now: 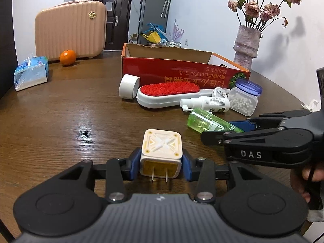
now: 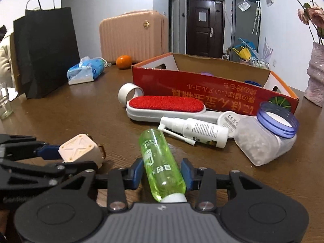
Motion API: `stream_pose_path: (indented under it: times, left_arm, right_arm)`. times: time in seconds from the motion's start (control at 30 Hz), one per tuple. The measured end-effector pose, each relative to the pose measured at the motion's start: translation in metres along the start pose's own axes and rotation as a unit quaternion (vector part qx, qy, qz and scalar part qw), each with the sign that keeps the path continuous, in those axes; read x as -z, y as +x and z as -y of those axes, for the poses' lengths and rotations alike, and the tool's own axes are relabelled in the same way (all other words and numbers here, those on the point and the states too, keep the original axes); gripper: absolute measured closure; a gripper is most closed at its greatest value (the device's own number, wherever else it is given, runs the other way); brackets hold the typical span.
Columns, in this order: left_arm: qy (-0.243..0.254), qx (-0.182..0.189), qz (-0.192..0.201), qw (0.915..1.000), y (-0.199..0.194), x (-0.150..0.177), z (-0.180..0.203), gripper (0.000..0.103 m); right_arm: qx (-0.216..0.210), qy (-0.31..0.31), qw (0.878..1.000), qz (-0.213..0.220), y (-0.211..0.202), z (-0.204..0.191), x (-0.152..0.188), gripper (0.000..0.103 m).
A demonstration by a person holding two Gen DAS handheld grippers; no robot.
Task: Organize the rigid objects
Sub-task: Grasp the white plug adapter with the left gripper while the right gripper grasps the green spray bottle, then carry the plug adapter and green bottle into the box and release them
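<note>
Plug adapter (image 1: 161, 154): cream cube, two prongs, stiff and light, held by its flat sides in the left claw (image 1: 161, 163) just above the bench (image 1: 70, 111). Green bottle (image 2: 160, 162): clear, smooth, likely slippery, between the right claw (image 2: 162, 174) pads, apparently gripped at mid-body. Red box (image 2: 202, 93) stands toward the far edge.

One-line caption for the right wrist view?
Right gripper jaws around a green bottle lying on the wooden table, red box behind.
</note>
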State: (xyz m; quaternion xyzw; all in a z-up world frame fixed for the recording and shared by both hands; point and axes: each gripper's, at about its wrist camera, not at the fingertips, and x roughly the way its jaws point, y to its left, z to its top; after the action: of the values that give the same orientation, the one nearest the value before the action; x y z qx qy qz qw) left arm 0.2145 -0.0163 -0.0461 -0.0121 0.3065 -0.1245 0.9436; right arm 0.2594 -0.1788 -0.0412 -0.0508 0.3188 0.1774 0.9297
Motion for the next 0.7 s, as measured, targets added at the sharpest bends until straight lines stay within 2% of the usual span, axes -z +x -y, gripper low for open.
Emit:
stream_pose_path:
  times: [0.07,0.2,0.27,0.37,0.47,0.7]
  left_arm:
    - [0.008,0.0,0.002,1.0,-0.001,0.001,0.002,0.064]
    - [0.035,0.009,0.006,0.9993,-0.005,0.004,0.008,0.064]
    - [0.04,0.003,0.013,0.9991,-0.008,0.005,0.011,0.064]
    - [0.027,-0.004,0.007,0.9996,-0.012,0.006,0.012,0.064]
    - [0.028,-0.011,-0.001,0.9996,-0.017,0.008,0.016,0.064]
    - [0.02,-0.013,0.03,0.9993,-0.038,-0.008,0.015,0.064]
  right_arm:
    - [-0.006,0.012,1.0,-0.003,-0.006,0.001,0.003,0.072]
    - [0.002,0.034,0.999,-0.003,-0.024,0.006,0.016,0.073]
    - [0.014,0.049,0.999,0.003,-0.034,0.01,0.025,0.073]
    - [0.019,0.083,0.996,0.014,-0.05,0.018,0.037,0.073]
    - [0.028,0.083,0.996,0.023,-0.058,0.018,0.041,0.073]
    - [0.033,0.095,0.993,0.067,-0.08,0.026,0.039,0.073]
